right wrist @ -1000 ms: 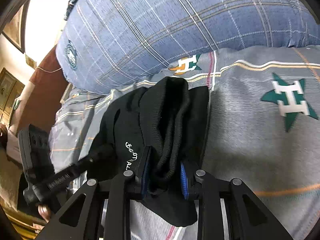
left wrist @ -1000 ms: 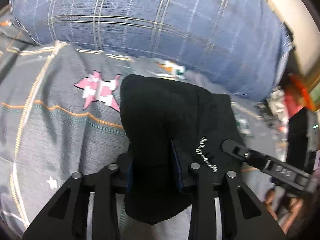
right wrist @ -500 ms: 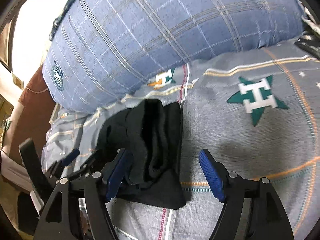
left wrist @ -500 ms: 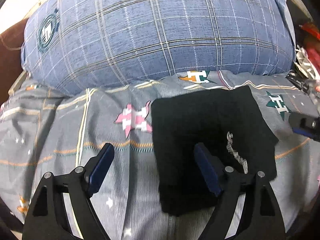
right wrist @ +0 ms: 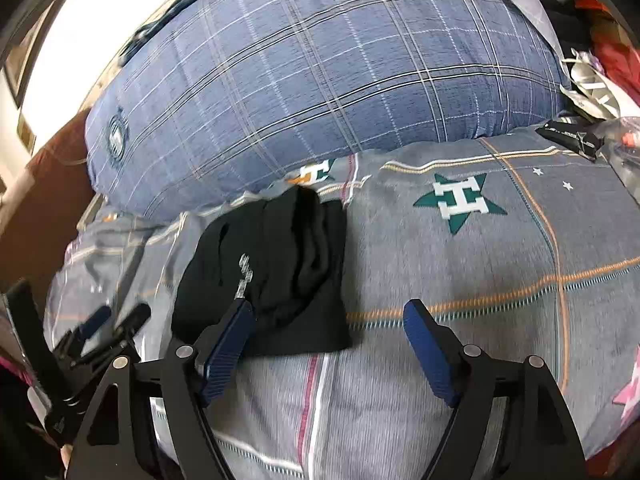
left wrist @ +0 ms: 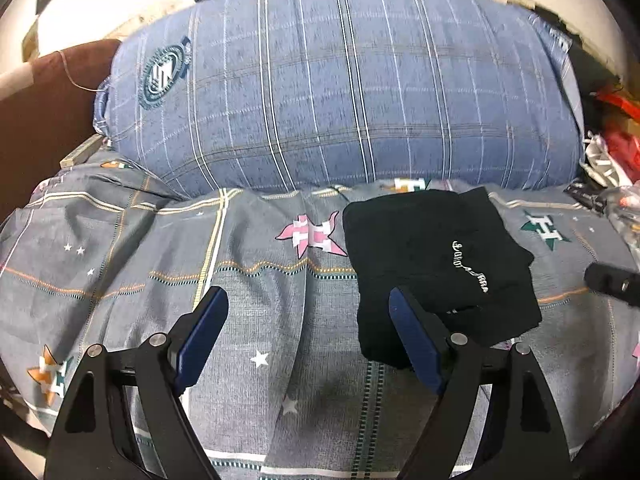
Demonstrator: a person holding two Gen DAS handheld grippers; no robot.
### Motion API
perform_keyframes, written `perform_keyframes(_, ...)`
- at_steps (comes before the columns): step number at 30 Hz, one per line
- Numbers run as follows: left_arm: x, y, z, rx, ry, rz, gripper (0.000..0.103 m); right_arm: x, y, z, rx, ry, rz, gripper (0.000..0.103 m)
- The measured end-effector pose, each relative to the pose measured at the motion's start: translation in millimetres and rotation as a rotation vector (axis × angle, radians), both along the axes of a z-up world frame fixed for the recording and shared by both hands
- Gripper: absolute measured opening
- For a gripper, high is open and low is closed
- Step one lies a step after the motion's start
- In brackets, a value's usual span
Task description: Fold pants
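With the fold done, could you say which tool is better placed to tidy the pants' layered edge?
Probably right tool: pants' layered edge lies on its side; its jaws have just been opening, empty.

The bedsheet (left wrist: 256, 300) is showing a white letter "H" inside its pink star (left wrist: 314, 234) and its green star (right wrist: 460, 200). White script on the black pants (left wrist: 436, 264) is staying too small to read.

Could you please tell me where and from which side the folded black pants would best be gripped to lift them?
Probably the near edge of the folded black pants, approached low from the camera side: its layers end there in a graspable lip on the gray bedsheet.
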State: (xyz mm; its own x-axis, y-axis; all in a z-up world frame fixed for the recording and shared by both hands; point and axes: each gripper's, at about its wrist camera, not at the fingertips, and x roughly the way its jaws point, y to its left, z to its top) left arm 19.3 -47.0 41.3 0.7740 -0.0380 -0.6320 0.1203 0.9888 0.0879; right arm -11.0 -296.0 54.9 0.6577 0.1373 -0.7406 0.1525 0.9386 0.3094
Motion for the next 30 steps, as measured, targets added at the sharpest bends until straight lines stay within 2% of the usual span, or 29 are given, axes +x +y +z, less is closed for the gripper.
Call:
perform_keyframes(2, -4.3, 2.4, 0.7, -0.036, -0.009, 0.005, 0.083, -5.7, 7.9, 0.2, -0.027, 0.0, 0.031, 0.08)
perform_keyframes(7, -5.1, -0.3, 7.2, -0.041, 0.006, -0.006, 0.083, -4.2, 17.6, 4.3, -0.089, 0.001, 0.024, 0.08)
perform_keyframes(10, -7.5, -4.5, 10.1, -0.017, -0.011, 0.009, 0.083, -0.1, 20.9, 2.5, -0.123, 0.013, 0.009, 0.08)
perform_keyframes(13, -4.1, -6.8, 10.6, -0.003, 0.024, 0.002, 0.083, 2.7, 19.8, 1.6, -0.129, 0.009, -0.006, 0.08)
perform_keyframes(18, -3.0, -18.0, 5.3, 0.133, 0.043, 0.015, 0.083, 9.8, 18.7, -1.0, -0.103, 0.015, -0.01, 0.08)
perform_keyframes(27, -4.5, -22.0, 2.6, 0.129, 0.074, -0.021, 0.083, 5.4, 31.7, 9.4, -0.154, -0.027, 0.049, 0.08)
perform_keyframes(30, -2.8, -21.8, 0.9, 0.115, 0.087, -0.023, 0.083, 5.5, 27.9, 8.1, -0.134, -0.019, 0.055, 0.08)
